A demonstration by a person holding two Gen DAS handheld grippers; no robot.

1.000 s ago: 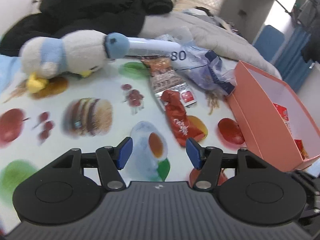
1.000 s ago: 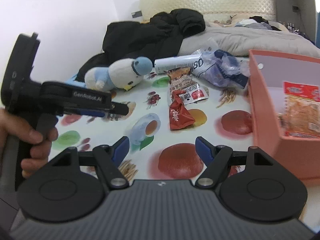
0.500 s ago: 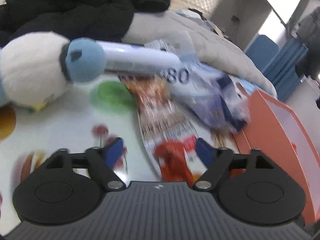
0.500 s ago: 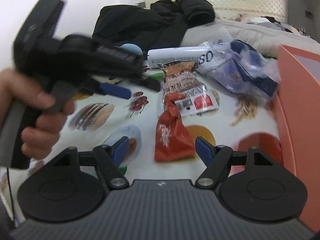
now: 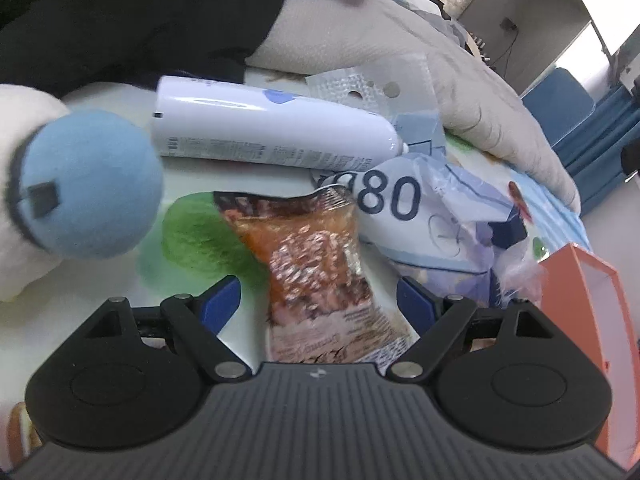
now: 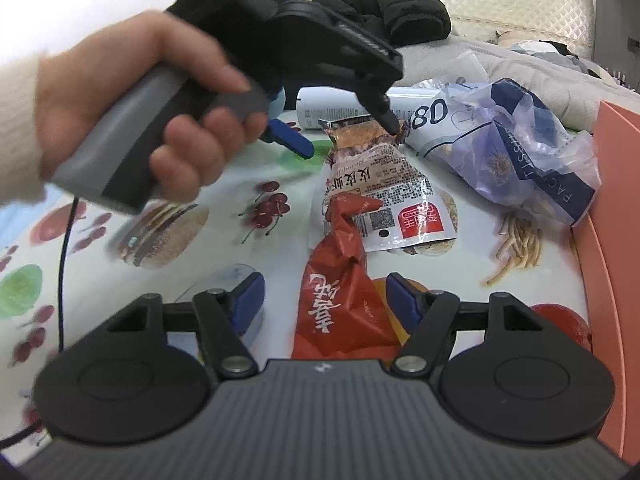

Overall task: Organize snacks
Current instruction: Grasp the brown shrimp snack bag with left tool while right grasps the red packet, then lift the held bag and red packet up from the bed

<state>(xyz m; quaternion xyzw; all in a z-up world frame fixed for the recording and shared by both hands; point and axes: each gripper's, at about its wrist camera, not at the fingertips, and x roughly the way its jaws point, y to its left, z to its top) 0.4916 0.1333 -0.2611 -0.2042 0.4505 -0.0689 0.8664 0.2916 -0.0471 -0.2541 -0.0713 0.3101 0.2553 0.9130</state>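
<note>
A clear packet of orange-brown snack (image 5: 316, 280) lies on the fruit-print cloth between the blue pads of my left gripper (image 5: 320, 302), which is open and not touching it. In the right wrist view the left gripper (image 6: 344, 132), held by a hand (image 6: 132, 112), straddles the top of that packet (image 6: 384, 196). A crumpled red packet (image 6: 340, 304) lies partly over its lower end. My right gripper (image 6: 326, 298) has its jaws closing around the red packet, and the pads do not press it.
An orange box (image 6: 612, 200) stands at the right edge. A white tube bottle (image 5: 272, 132), a blue plastic bag (image 6: 500, 132), a plush toy (image 5: 80, 184), a black jacket (image 5: 120, 20) and a grey quilt (image 5: 440, 60) crowd the far side.
My left gripper moved forward over the clear packet and its jaws widened. The right gripper came forward and down onto the red packet, and its jaws narrowed slightly.
</note>
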